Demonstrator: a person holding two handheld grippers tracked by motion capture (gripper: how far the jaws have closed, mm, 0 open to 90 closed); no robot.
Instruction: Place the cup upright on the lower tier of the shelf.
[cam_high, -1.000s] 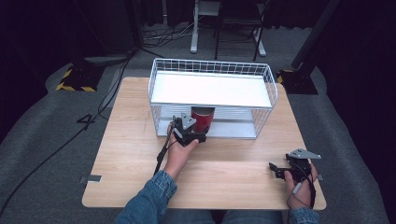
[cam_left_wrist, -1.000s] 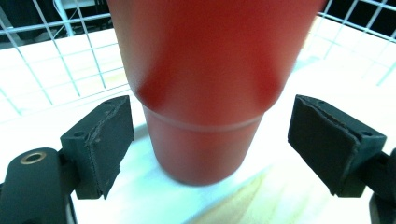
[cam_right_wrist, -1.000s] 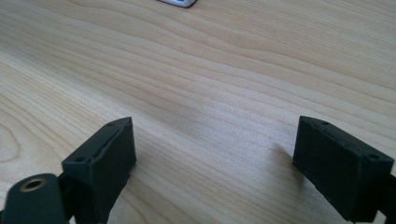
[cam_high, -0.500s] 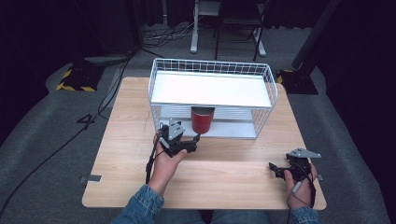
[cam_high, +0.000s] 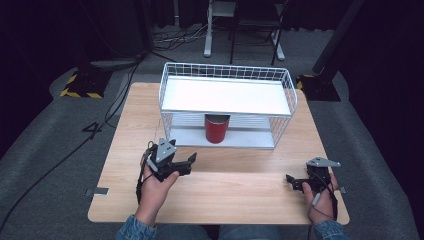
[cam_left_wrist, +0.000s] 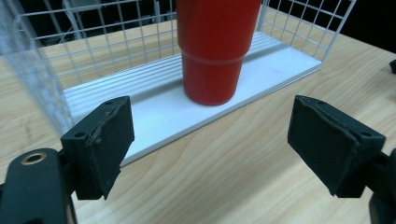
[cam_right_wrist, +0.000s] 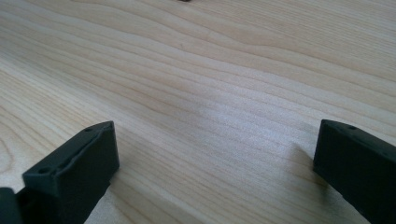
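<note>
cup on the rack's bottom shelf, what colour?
Red, plain, no pattern: the cup shows best in the left gripper view.

In the left gripper view, we lose the top of the red plastic tumbler (cam_left_wrist: 215, 49) past the upper edge; the white wire rack (cam_left_wrist: 42, 79) blurs at left.

one red cup (cam_high: 217, 128), one wire rack (cam_high: 226, 75), two tools

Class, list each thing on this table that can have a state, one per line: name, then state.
Red cup: upright on the rack's lower shelf, free of both grippers.
Wire rack: upright on the table, top shelf bare.
Left gripper: open, holding nothing, facing the cup.
Right gripper: open, holding nothing, over bare wood.
</note>
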